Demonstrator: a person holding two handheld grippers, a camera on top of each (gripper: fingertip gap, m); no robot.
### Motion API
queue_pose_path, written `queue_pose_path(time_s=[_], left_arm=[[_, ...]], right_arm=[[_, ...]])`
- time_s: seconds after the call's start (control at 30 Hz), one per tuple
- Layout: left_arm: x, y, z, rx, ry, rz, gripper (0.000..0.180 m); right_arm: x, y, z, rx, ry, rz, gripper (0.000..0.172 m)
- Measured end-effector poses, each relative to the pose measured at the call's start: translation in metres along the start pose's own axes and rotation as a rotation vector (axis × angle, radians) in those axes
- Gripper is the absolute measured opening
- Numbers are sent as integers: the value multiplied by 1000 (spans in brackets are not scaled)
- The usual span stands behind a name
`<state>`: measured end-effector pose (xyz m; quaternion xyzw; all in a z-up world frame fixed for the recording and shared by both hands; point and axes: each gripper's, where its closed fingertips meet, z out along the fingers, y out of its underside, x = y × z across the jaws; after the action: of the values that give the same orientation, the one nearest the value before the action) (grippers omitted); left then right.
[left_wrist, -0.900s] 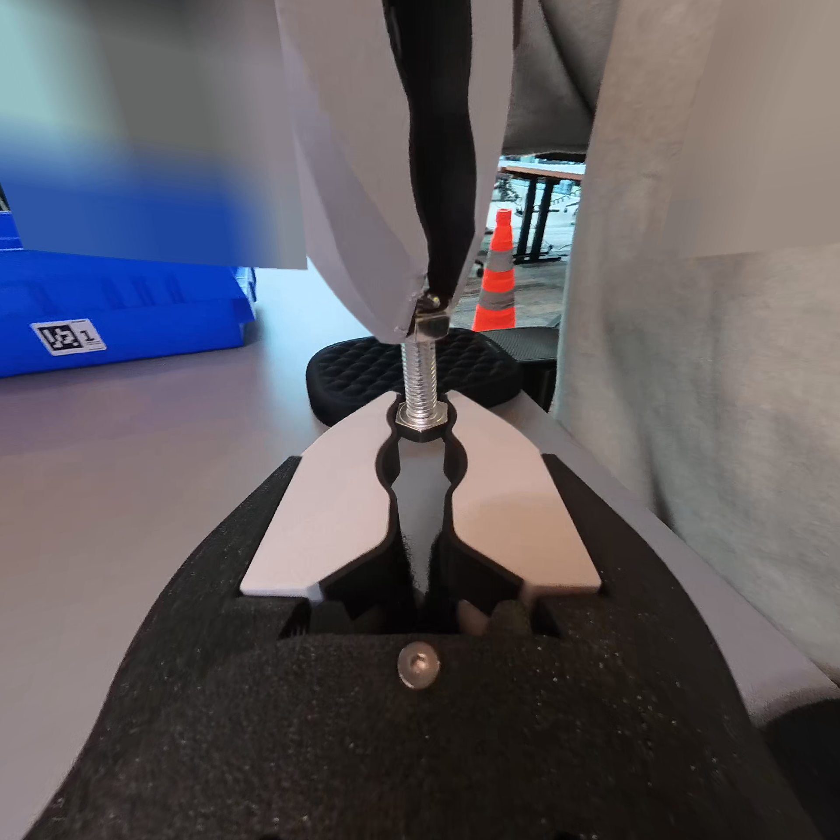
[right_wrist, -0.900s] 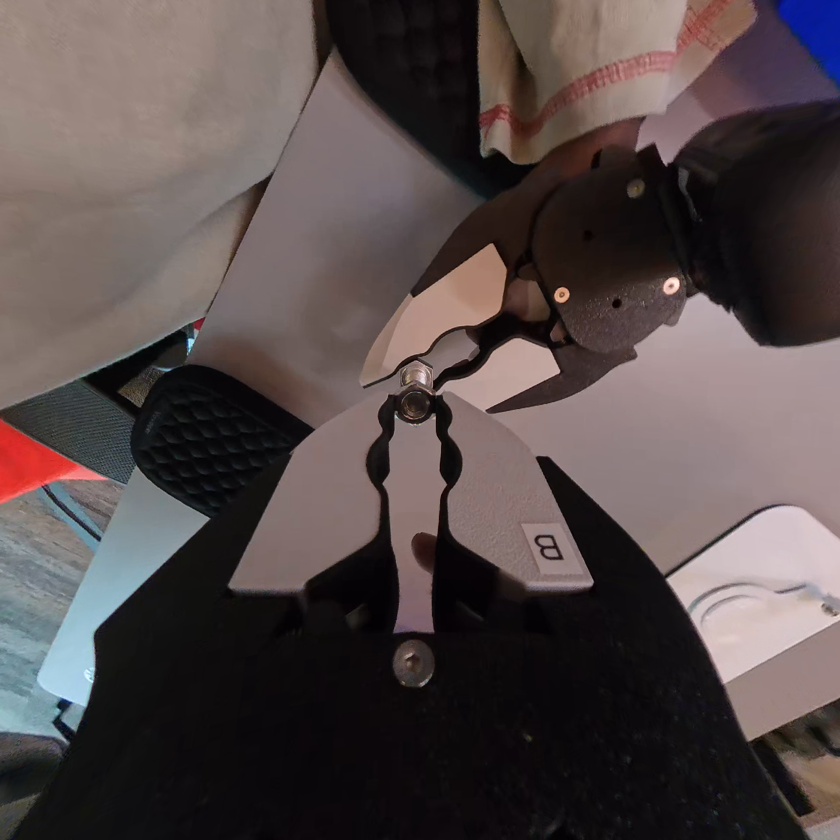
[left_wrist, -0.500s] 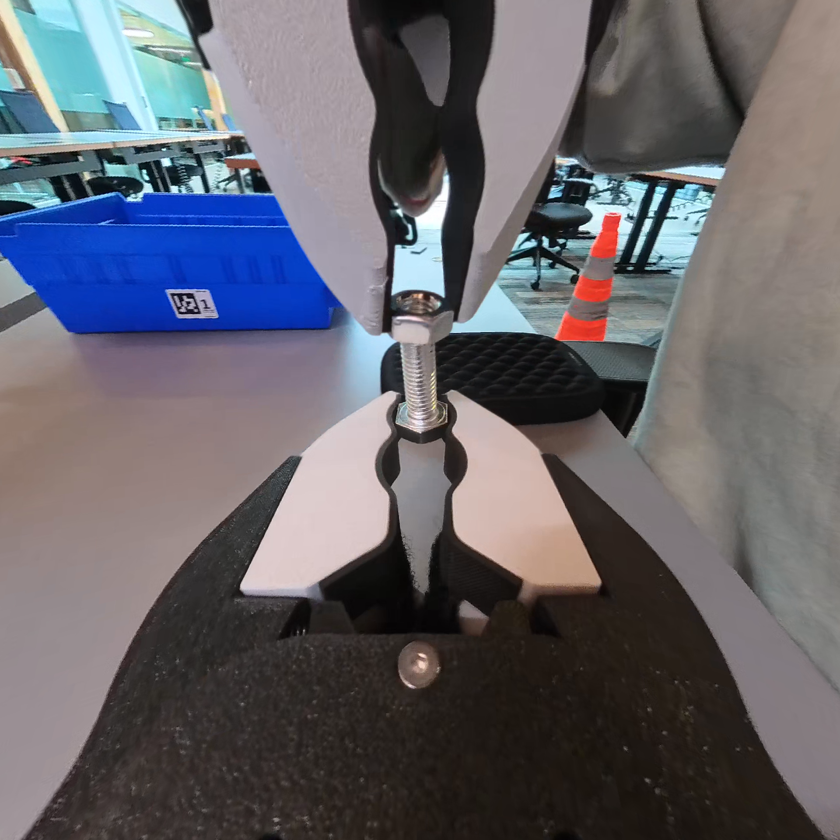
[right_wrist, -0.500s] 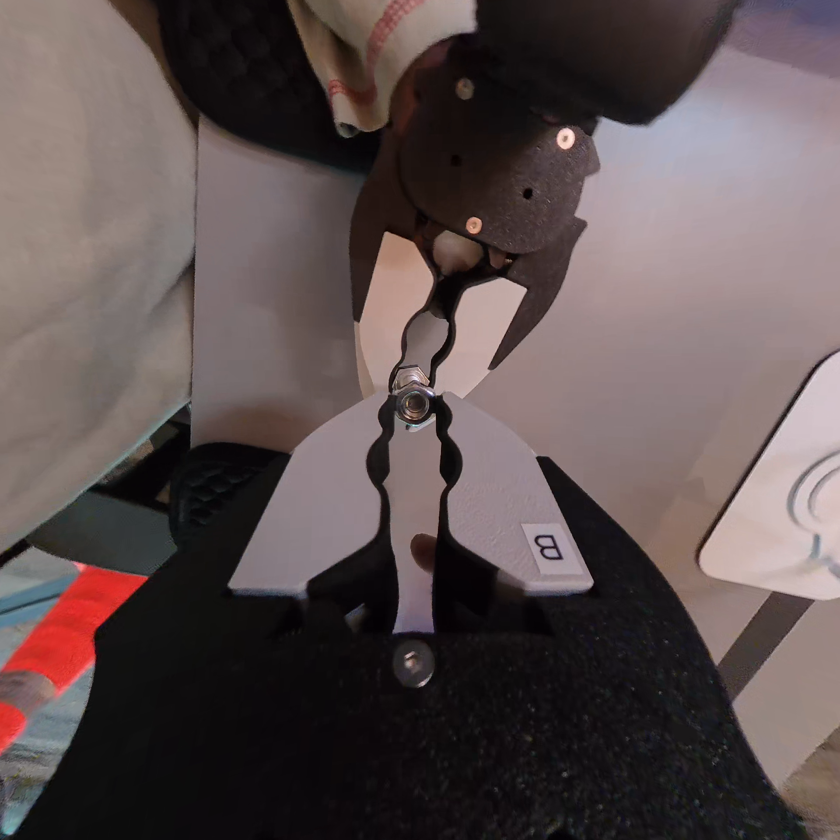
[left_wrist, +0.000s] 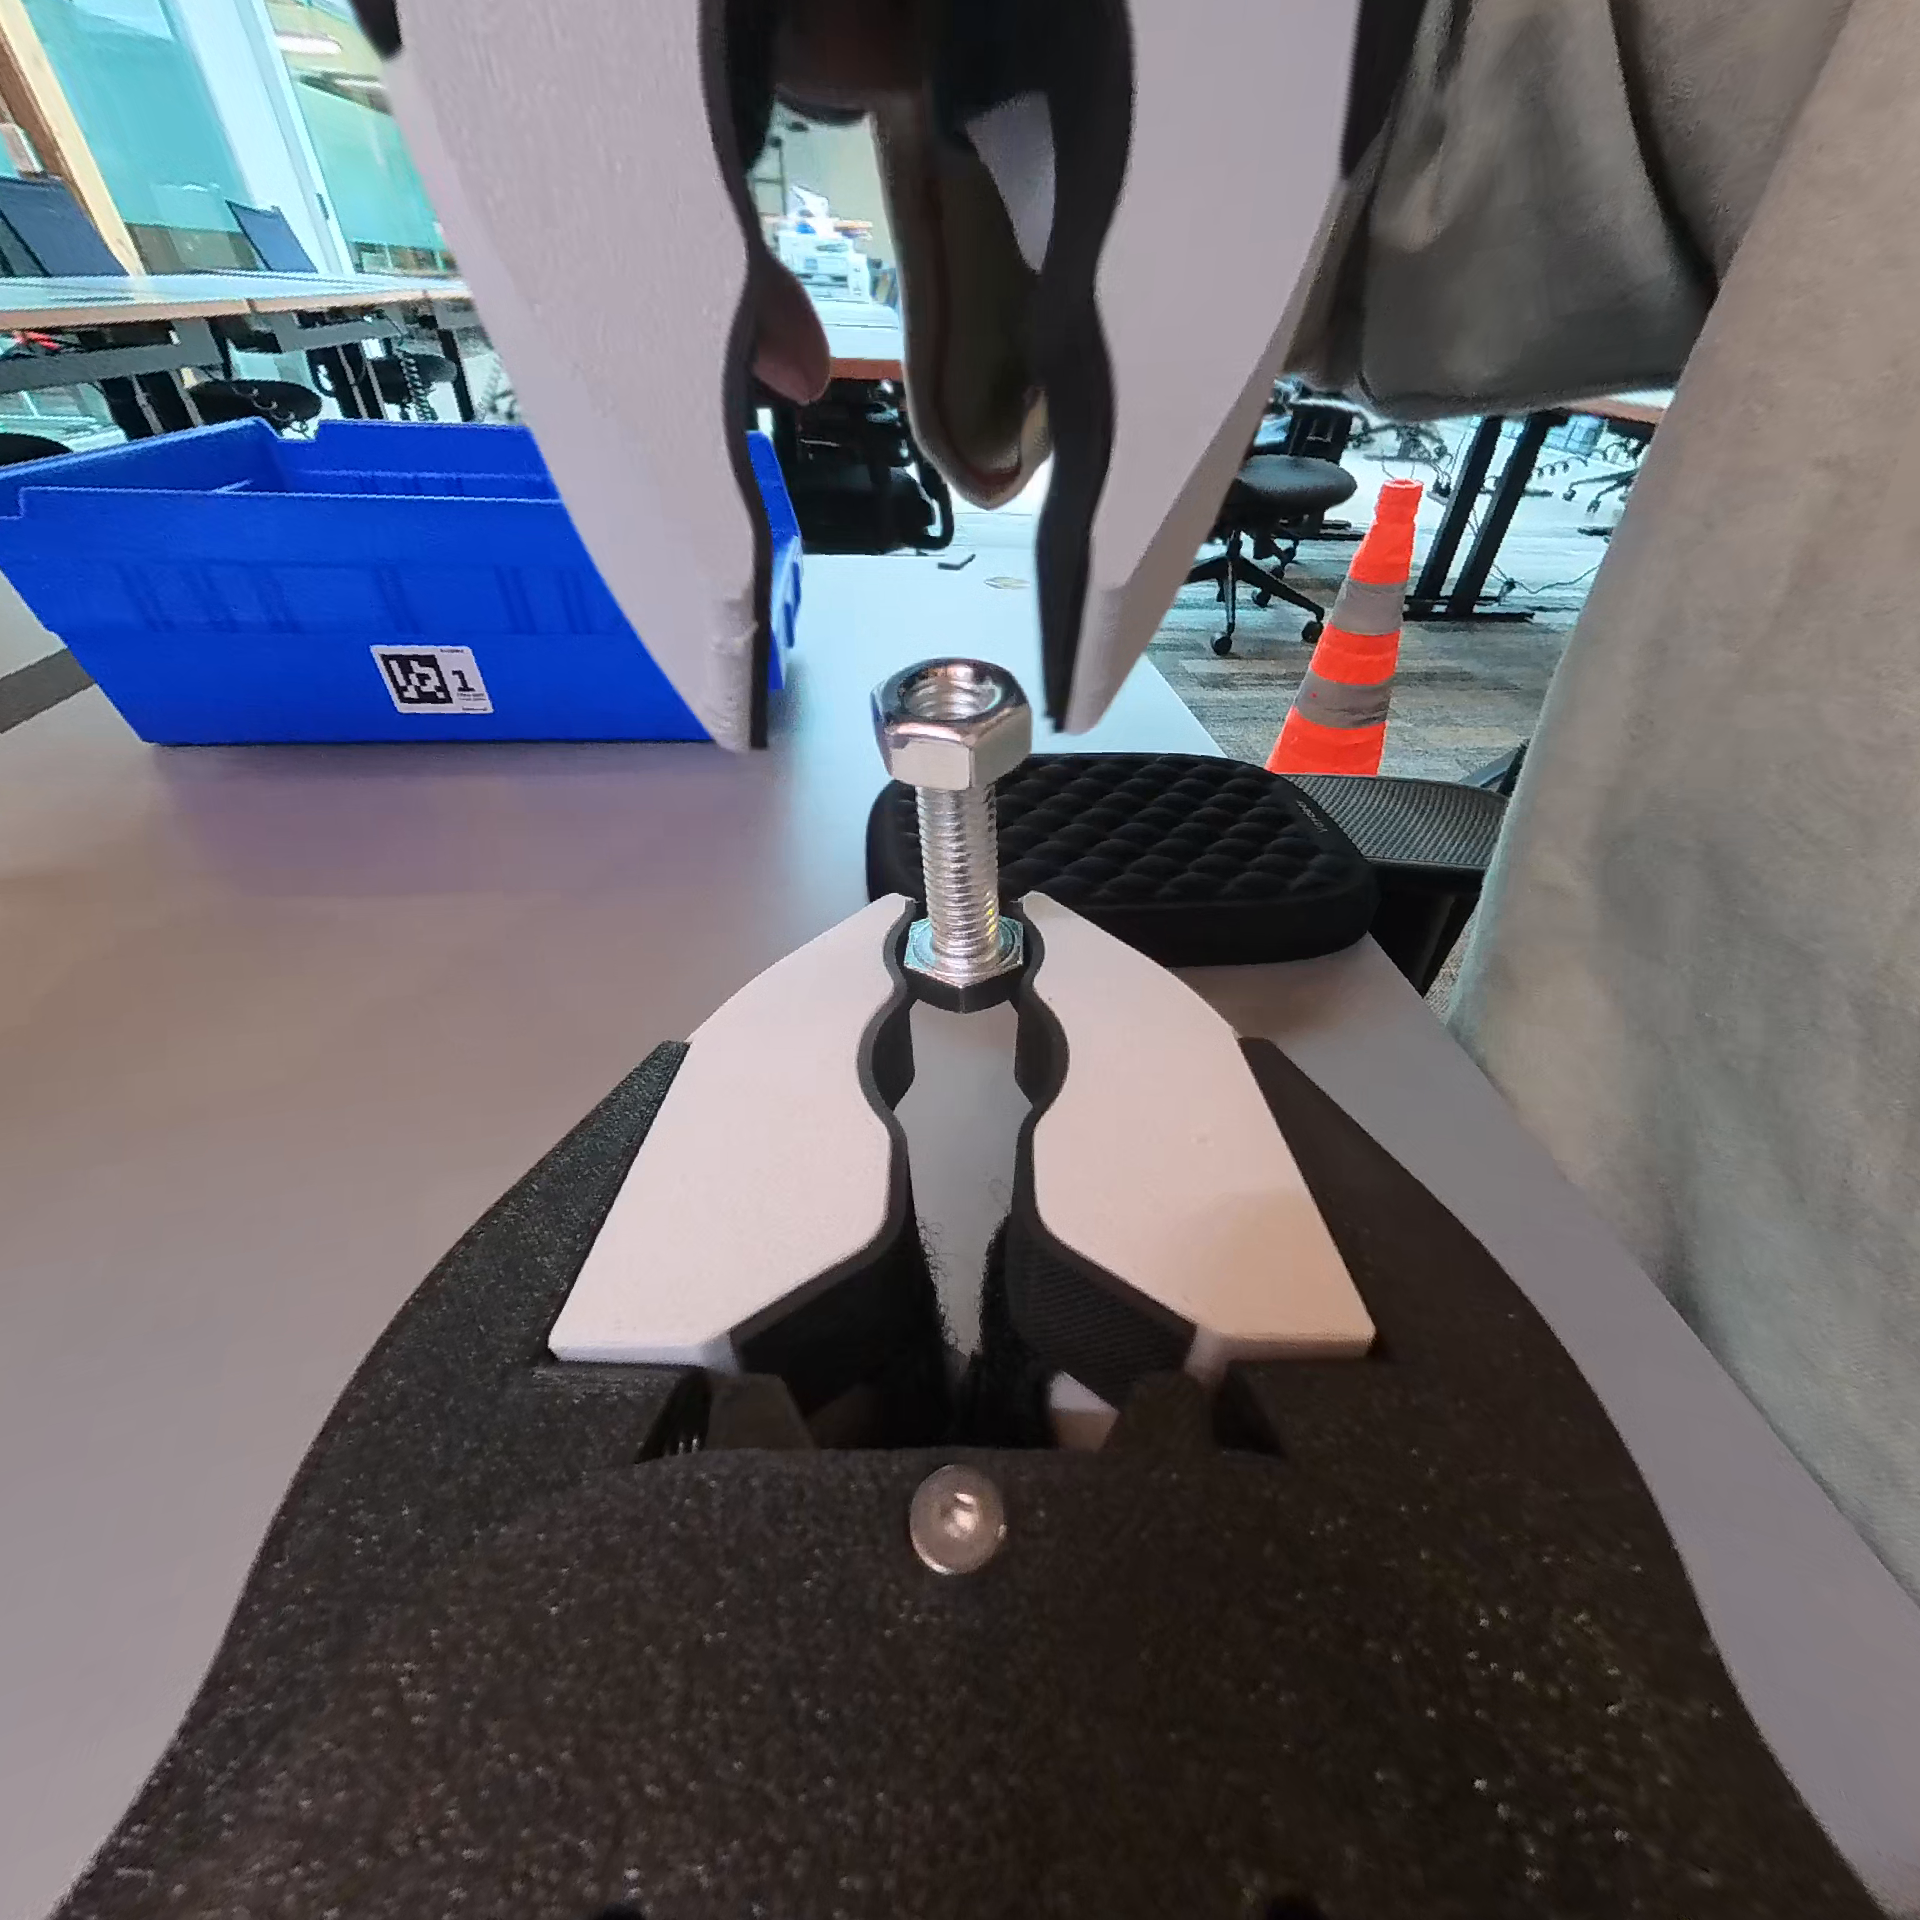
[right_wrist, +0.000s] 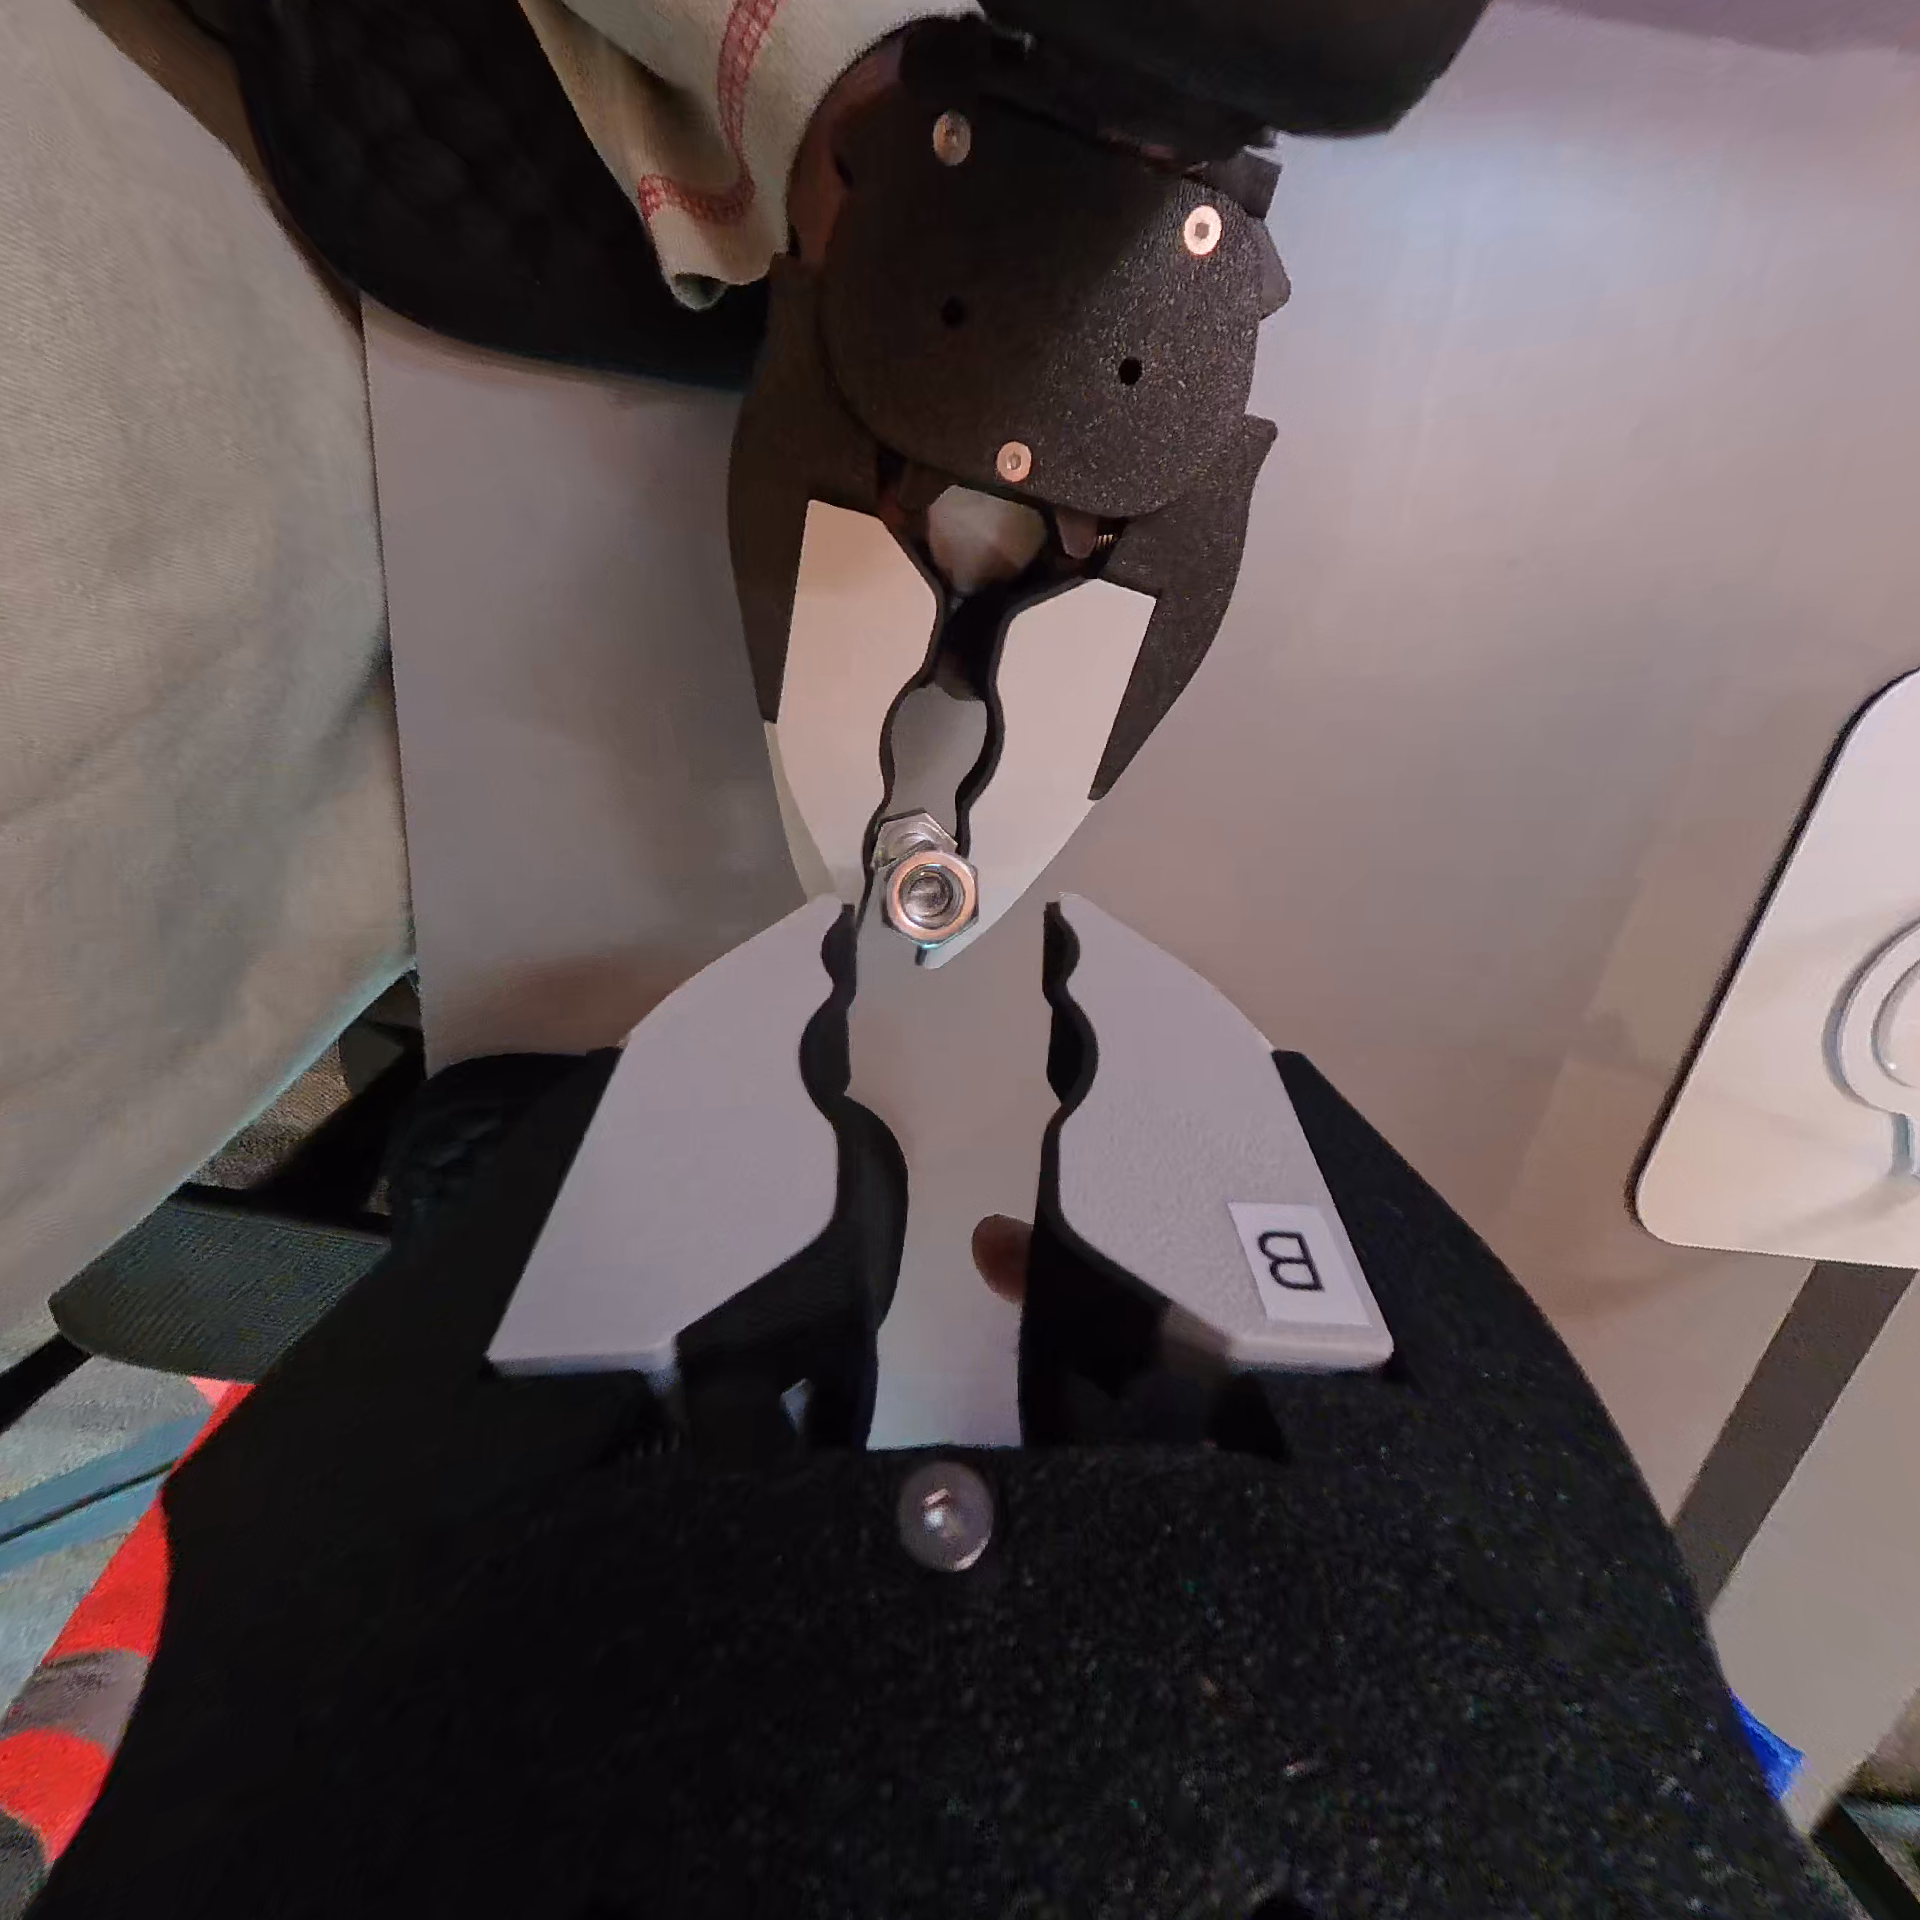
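Left gripper (left_wrist: 961, 961) clamps the bolt (left_wrist: 961, 862) by its head, shank upright over the grey table (left_wrist: 312, 987), hex nut (left_wrist: 954, 722) seated on the tip; right gripper (right_wrist: 951, 914) spread wide around nut, not touching.

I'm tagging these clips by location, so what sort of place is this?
Probably an open-plan office or lab workspace: rows of desks with office chairs behind, a blue storage bin on the grey table, and an orange traffic cone on the floor.
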<state>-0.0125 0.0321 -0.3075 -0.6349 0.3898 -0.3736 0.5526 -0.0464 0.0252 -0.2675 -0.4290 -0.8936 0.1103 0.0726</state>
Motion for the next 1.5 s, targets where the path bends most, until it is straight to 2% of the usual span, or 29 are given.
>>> queue_pose_path(time_s=[0.03,0.13,0.2,0.27,0.3,0.33,0.4,0.6,0.87,1.1,1.37,1.5], left_arm=[[-1,-1,0,5,-8,-4,14],[-8,-2,-3,18,-55,-23,14],[-16,-2,-5,23,-111,-32,14],[-23,-2,-6,23,-169,-40,15],[-24,-2,-6,22,-177,-38,14],[-22,-2,-5,21,-168,-30,14],[-20,-2,-5,23,-169,-16,14],[-21,-3,-6,28,-174,-19,15],[-21,-3,-6,26,-174,-16,15],[-21,-3,-5,26,-171,-16,15],[-21,-3,-6,30,-169,-18,15],[-20,-3,-5,23,-168,-13,15]], right_arm=[[-1,0,-2,26,-5,13,40],[1,-5,-5,231,25,92,64],[5,-14,-9,522,53,172,71],[10,-20,-19,850,70,278,67],[13,-18,-24,985,90,324,59],[14,-16,-29,1088,117,343,51],[19,-8,-32,1185,214,340,36],[10,-13,-16,1174,143,313,30],[11,-15,-23,1202,230,250,13],[13,-9,-15,1169,235,256,7],[13,-10,-18,1180,244,252,11],[12,-12,-13,1172,201,284,33]])
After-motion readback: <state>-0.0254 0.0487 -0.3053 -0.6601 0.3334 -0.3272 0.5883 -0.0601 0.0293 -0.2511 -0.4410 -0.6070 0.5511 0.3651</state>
